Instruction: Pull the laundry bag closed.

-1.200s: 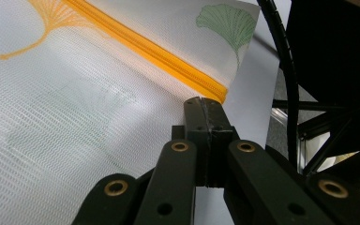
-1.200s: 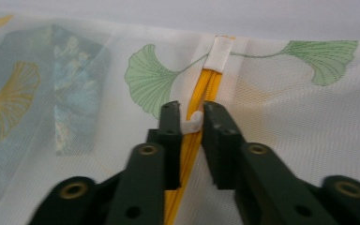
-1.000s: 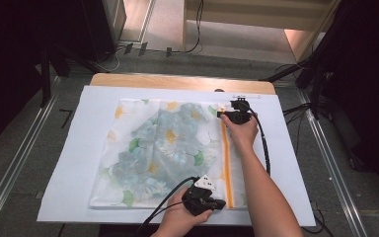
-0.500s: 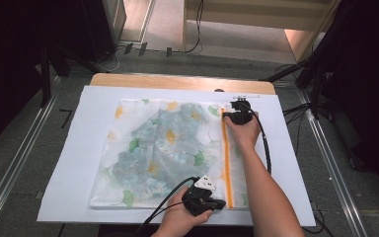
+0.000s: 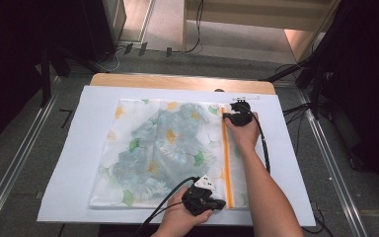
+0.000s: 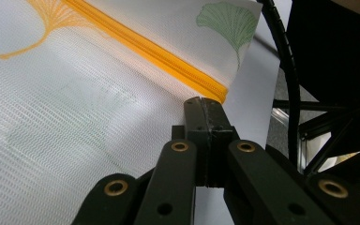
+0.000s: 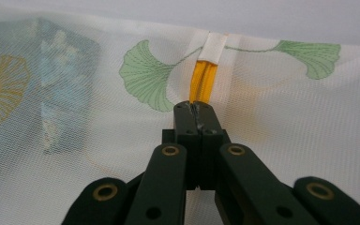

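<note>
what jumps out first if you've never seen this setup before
The mesh laundry bag, printed with ginkgo leaves, lies flat on the white sheet, with its orange zipper running along the right side. The right gripper sits at the zipper's far end, its jaws just closed there. The left gripper is shut at the near end by the table's front edge.
</note>
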The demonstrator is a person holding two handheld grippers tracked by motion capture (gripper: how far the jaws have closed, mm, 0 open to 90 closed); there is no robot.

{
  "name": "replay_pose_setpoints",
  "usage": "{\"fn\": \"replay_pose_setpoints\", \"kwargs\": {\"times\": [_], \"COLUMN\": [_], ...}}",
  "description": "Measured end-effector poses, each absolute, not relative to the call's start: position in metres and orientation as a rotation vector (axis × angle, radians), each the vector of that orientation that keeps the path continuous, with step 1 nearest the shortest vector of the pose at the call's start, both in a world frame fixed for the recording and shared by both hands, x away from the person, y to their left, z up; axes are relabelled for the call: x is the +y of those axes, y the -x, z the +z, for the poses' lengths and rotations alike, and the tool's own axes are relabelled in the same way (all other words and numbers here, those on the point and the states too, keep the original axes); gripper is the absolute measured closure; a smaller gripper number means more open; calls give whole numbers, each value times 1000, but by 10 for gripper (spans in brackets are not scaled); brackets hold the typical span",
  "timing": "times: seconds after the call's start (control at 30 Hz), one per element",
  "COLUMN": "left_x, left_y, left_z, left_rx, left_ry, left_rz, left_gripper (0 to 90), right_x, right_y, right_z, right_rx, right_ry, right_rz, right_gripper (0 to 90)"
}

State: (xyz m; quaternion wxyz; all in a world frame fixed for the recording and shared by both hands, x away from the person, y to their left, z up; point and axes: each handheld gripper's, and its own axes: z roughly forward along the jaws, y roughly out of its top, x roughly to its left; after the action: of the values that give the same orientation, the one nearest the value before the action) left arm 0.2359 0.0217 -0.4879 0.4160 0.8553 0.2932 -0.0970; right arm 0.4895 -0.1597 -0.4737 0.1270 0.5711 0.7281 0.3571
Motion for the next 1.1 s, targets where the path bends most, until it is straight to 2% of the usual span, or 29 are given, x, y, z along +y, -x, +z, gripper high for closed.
{"fn": "replay_pose_setpoints", "kwargs": {"times": [1.1], "left_x": [22], "left_y": [-236], "left_z": [-488], "left_rx": [736], "left_ry": [-2152], "left_rz": [-246], "left_gripper": [900], "right_x": [-164], "right_y": [-493], "right_z": [-468], "right_rx": [2182], "right_ry": [-1764], "right_rz": [1125], "right_gripper": [900]}}
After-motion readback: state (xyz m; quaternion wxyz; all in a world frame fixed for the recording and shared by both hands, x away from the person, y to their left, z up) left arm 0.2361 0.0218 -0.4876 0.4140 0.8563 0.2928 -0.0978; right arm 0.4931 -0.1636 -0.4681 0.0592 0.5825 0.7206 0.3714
